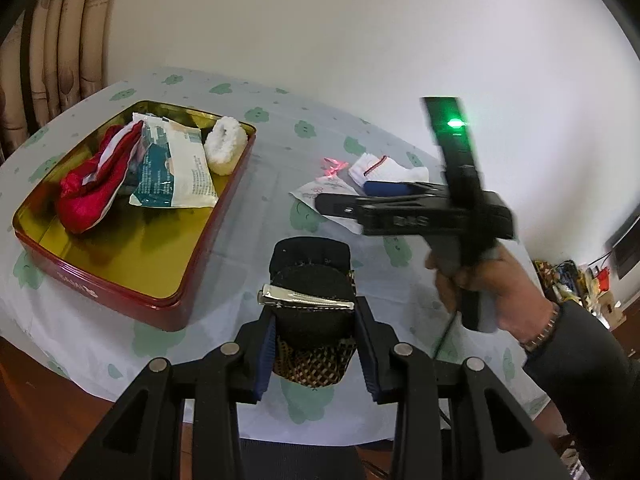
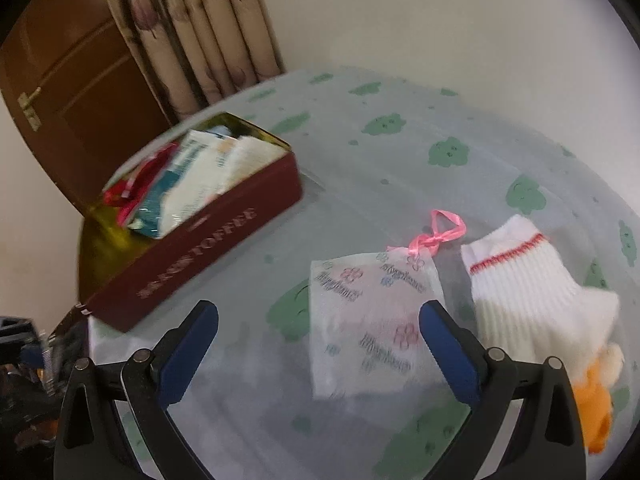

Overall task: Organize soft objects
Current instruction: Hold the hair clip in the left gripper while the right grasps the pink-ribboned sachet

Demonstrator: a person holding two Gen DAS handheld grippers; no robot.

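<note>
**Hair clip carried toward the tin while the tissue pack is lined up**

A black padded hair clip point(image 1: 310, 300) with a silver metal clasp and a woven brown tail is held between the blue pads of the left gripper point(image 1: 316, 344), whose jaws are closed only partway, stopped by the clip's soft body. It is held above the flower-printed tablecloth point(image 1: 224, 280), just beside the near right corner of the red toffee tin point(image 1: 168, 304). Inside the tin a red cloth item point(image 1: 90, 192), a wet-wipe pack point(image 1: 176, 172) and a fluffy white slipper point(image 1: 224, 148) are already lodged (the near half of the gold floor is bare).

The right gripper point(image 2: 320, 344) is spread wide with nothing between its pads, and is poised above a printed tissue pack point(image 2: 372, 320) tied with a pink ribbon point(image 2: 440, 232). A white ribbed sock point(image 2: 532, 292) lies just beside the pack, with an orange plush toy point(image 2: 596, 408) at its lower edge.

The step in hand is judged to be the delivery of the clip. For that, the clip needs to be brought over the tin's bare floor and the jaws widened; the tissue pack would then be straddled and closed upon.
</note>
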